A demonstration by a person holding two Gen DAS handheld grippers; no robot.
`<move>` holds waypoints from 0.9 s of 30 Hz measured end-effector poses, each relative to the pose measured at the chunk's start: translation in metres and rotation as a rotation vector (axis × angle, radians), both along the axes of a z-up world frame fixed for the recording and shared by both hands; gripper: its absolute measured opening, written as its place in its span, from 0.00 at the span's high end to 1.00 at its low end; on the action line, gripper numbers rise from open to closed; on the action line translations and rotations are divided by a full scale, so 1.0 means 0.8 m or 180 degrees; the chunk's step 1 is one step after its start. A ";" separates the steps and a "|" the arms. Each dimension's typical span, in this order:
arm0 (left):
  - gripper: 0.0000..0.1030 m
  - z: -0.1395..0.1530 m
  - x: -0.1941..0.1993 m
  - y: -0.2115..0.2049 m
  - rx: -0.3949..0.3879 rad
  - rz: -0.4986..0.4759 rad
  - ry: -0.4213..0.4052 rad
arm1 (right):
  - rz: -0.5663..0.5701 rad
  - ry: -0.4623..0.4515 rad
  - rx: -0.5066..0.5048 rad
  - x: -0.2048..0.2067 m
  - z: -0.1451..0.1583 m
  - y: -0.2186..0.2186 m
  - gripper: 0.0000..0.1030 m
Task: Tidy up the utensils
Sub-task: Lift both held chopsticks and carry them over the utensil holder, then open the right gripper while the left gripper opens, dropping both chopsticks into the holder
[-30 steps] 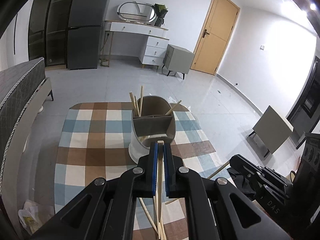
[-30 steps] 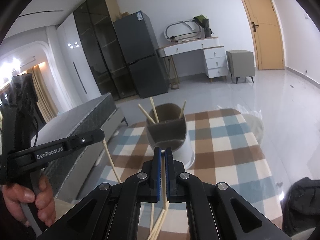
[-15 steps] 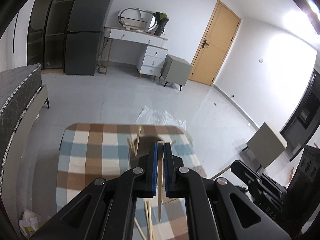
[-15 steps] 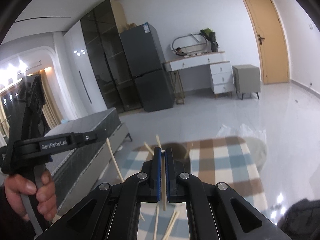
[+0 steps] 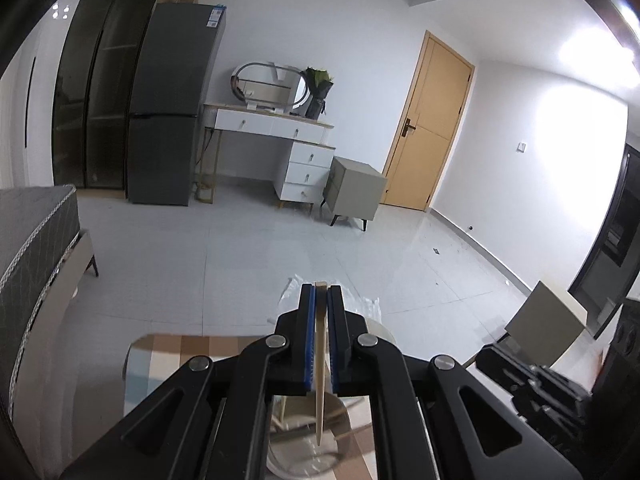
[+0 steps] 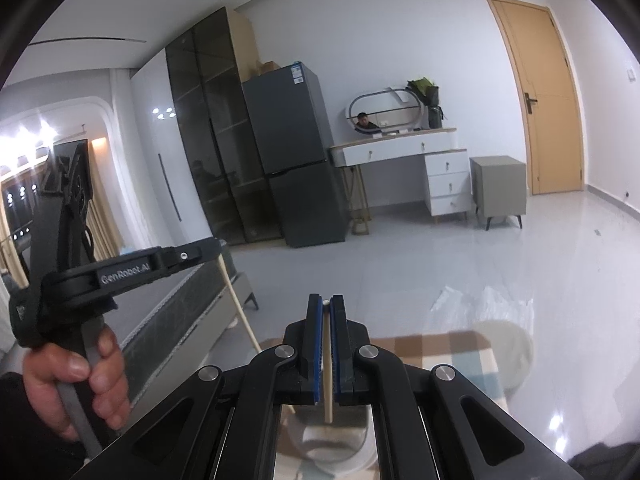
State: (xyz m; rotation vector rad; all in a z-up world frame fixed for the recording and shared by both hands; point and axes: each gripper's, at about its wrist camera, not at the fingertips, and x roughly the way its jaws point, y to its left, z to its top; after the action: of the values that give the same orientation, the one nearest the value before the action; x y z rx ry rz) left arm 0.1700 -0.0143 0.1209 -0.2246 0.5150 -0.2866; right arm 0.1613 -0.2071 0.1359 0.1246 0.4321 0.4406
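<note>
Pinching one chopstick (image 5: 320, 364) upright, your left gripper (image 5: 321, 300) is hanging its tip straight over the white holder (image 5: 304, 452) at the frame's bottom centre. Your right gripper (image 6: 328, 312) is clamping another chopstick (image 6: 328, 392) likewise above the same holder (image 6: 336, 448).

Your L wrist cam looks fwd along its fingers, high above the checked blue-brown tablecloth (image 5: 168, 350); R cam likewise, angled left. Both share the dark grey fridge (image 5: 170, 120) (image 6: 296, 152) & back wall.
</note>
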 end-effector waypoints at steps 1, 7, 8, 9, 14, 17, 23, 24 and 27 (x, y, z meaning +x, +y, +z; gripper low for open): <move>0.99 -0.004 0.003 0.002 -0.0016 0.0016 0.0013 | -0.0006 -0.0011 -0.0002 0.007 0.000 0.001 0.97; 0.99 -0.028 0.026 0.001 -0.0021 0.0022 0.0088 | -0.0011 0.0019 0.0018 0.032 -0.011 0.004 0.97; 0.99 -0.035 0.028 0.000 0.0003 0.0024 0.0088 | -0.0001 0.0033 0.0011 0.035 -0.014 0.006 0.97; 0.99 -0.035 0.030 -0.001 0.0010 0.0026 0.0088 | 0.0007 0.0041 0.0002 0.037 -0.016 0.007 0.97; 0.99 -0.049 0.037 0.003 0.0004 0.0047 0.0134 | 0.0050 0.0081 -0.0058 0.047 -0.027 0.012 0.97; 0.99 -0.055 0.037 0.003 -0.0003 0.0028 0.0168 | 0.0067 0.0129 -0.0079 0.052 -0.036 0.011 0.97; 0.99 -0.062 0.034 -0.005 0.0064 -0.0043 0.0228 | 0.0094 0.0251 -0.0132 0.059 -0.052 0.015 0.97; 0.99 -0.061 0.037 -0.005 0.0060 -0.0052 0.0244 | 0.0102 0.0270 -0.0142 0.060 -0.054 0.016 0.97; 0.99 -0.061 0.040 -0.005 0.0059 -0.0091 0.0342 | 0.0123 0.0317 -0.0183 0.061 -0.060 0.021 0.97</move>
State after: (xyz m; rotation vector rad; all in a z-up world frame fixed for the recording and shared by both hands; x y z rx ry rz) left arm 0.2017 -0.0183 0.0720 -0.2156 0.6274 -0.2985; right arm 0.2101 -0.1907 0.0876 0.0830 0.5454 0.4607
